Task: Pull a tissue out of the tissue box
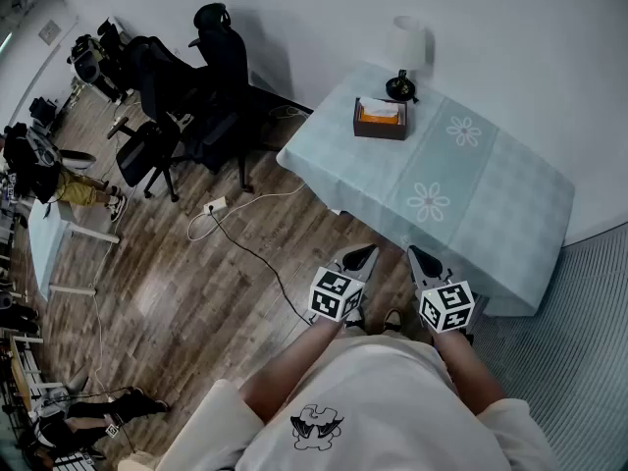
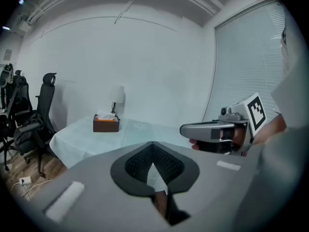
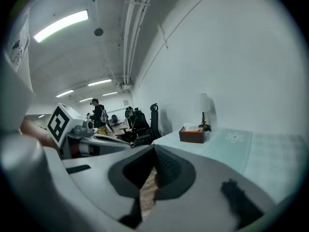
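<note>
The brown tissue box [image 1: 380, 119] with a white tissue sticking up stands near the far edge of a table under a pale blue cloth [image 1: 471, 194]. It also shows far off in the left gripper view as the tissue box [image 2: 106, 123] and in the right gripper view as the tissue box [image 3: 192, 135]. My left gripper [image 1: 370, 252] and right gripper [image 1: 413, 251] hover side by side close to my body, short of the table's near edge. Both point toward the table. The left gripper [image 2: 152, 144] and right gripper [image 3: 154, 148] have their jaws together with nothing between them.
A small lamp [image 1: 407, 52] stands just behind the box. Black office chairs [image 1: 196, 86] crowd the floor left of the table. A power strip with its cable [image 1: 216, 205] lies on the wood floor. A white desk [image 1: 49, 234] is at the far left, and window blinds [image 2: 246, 66] at the right.
</note>
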### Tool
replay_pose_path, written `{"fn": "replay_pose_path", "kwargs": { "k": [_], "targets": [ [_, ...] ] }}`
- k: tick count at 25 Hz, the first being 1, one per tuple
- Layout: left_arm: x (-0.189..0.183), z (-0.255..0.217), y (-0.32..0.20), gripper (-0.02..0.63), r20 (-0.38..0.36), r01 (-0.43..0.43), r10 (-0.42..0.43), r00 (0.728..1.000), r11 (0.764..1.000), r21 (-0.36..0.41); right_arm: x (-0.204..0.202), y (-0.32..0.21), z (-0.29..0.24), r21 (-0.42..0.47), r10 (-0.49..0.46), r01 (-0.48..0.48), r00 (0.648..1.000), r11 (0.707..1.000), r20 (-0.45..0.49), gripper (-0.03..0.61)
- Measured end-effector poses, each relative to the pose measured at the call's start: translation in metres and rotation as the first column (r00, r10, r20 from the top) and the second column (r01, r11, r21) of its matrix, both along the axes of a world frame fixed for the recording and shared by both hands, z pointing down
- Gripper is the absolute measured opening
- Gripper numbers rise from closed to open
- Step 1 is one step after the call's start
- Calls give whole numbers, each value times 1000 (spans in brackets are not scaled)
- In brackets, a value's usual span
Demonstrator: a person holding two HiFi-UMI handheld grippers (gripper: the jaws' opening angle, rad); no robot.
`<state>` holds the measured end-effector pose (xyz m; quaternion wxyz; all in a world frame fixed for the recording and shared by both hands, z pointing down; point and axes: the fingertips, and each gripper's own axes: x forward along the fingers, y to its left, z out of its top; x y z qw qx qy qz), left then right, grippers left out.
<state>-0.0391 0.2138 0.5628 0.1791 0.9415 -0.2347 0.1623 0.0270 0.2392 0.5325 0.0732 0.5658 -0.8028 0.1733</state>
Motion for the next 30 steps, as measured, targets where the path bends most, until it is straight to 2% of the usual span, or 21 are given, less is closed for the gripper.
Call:
{"fn": "replay_pose_path", "kwargs": {
  "k": [16,21,30],
  "targets": [
    [2,4,-12,6,-5,0,0,1000,1000,-8,5,-12,4,-13,27,-27,1000,1000,-10,12],
    [-5,6,-17,6,-11,7,-7,1000,1000,-26,-13,-16,9,-41,-41,42,998,998,38,13],
    [-50,19,-36,6,-21,9,-10,1000,999,-46,-48,-32,28,-74,-8,9,1000,997,17,15]
  ]
}}
